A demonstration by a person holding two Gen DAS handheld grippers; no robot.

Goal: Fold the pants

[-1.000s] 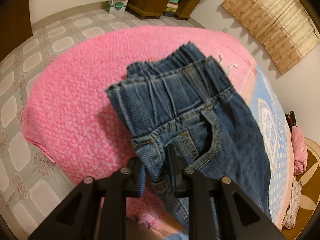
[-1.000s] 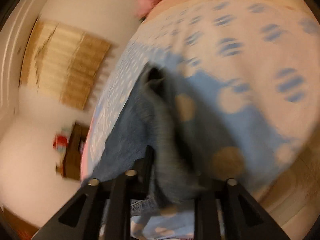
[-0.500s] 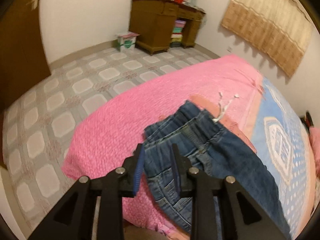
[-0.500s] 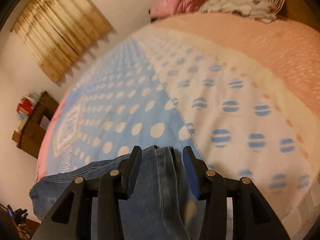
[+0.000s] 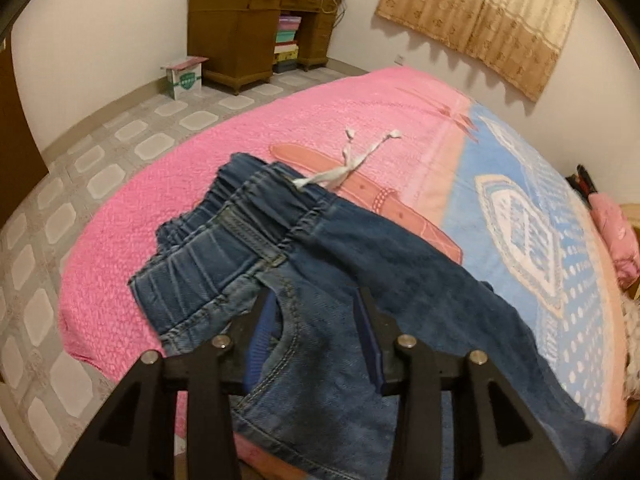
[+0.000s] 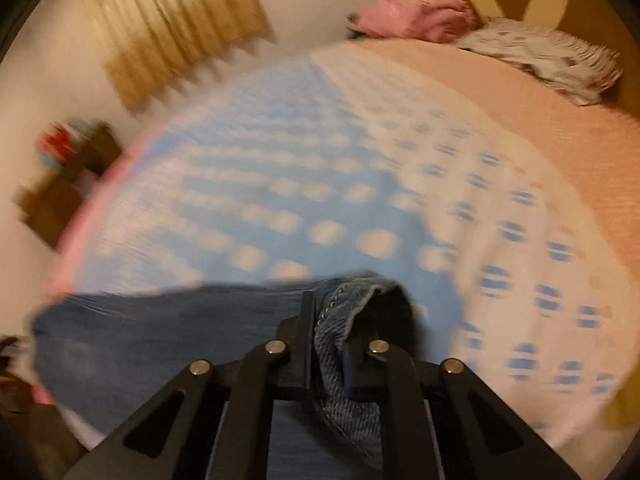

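Nearest to you, your right gripper had just been closing, and its jaws were clamped on the hem end of the pants. A cuff of denim bunched up between the black fingers and curled over the right one. I read that grip as the start of the fold: you held the leg end so you could carry it over toward the waist. The gripper pointed down at a slant across the bed, and the blur in that view suggests the hand was moving.

Your left gripper had just been opening. Its jaws stood apart above the front pocket, with denim showing in the gap but neither blue pad pressing on it. You appeared to have let go of the hip so that end could lie flat as the anchor. The gripper angled steeply down over the near edge of the bed.

Further out, the pants lay on the bedspread, their elastic waistband toward the foot of the bed and the leg running off to the right. The white drawstring trailed loose beyond the waistband across the pink cover.

Beyond the bed stood a wooden desk against the far wall.
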